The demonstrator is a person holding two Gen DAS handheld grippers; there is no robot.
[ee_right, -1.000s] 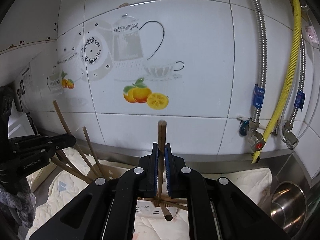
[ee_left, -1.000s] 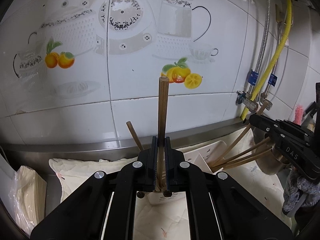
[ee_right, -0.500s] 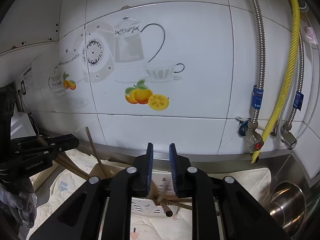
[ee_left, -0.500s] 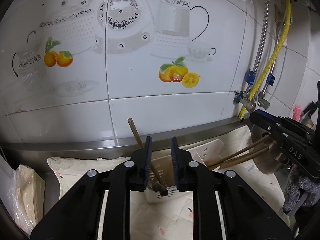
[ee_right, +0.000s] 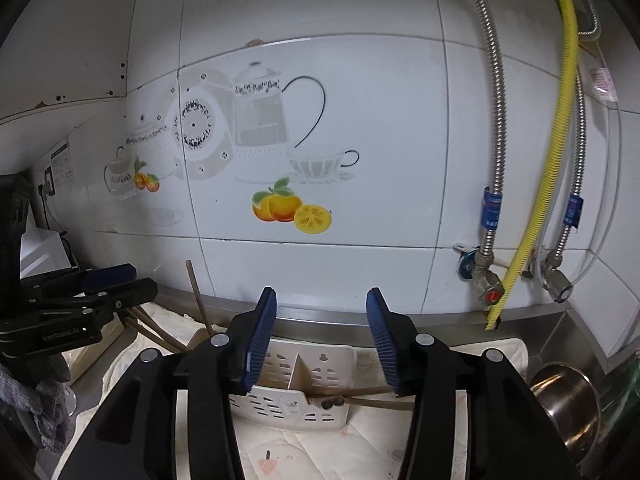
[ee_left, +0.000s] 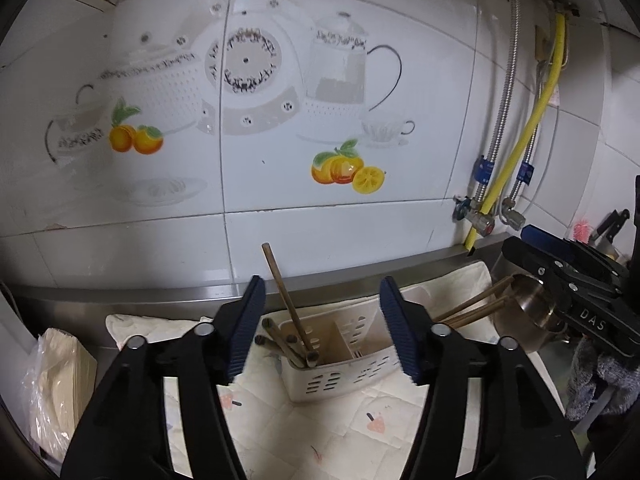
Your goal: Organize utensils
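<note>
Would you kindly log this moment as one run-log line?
left gripper: open, just opened, empty | right gripper: open, just opened, empty | chopsticks: in white holder

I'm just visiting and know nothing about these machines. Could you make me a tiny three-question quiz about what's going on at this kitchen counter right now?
1. True or false: the left gripper is clamped on a chopstick.
2. Where do the wooden chopsticks now stand? A) in the steel pot B) in the white slotted holder C) flat on the patterned cloth
3. Fill in: between the pads of the right gripper there is ____.

Key
1. False. Its jaws have just been opening and stand apart, touching nothing.
2. B
3. Nothing. Its jaws have also just been opening, and the holder shows beyond the gap.
</note>
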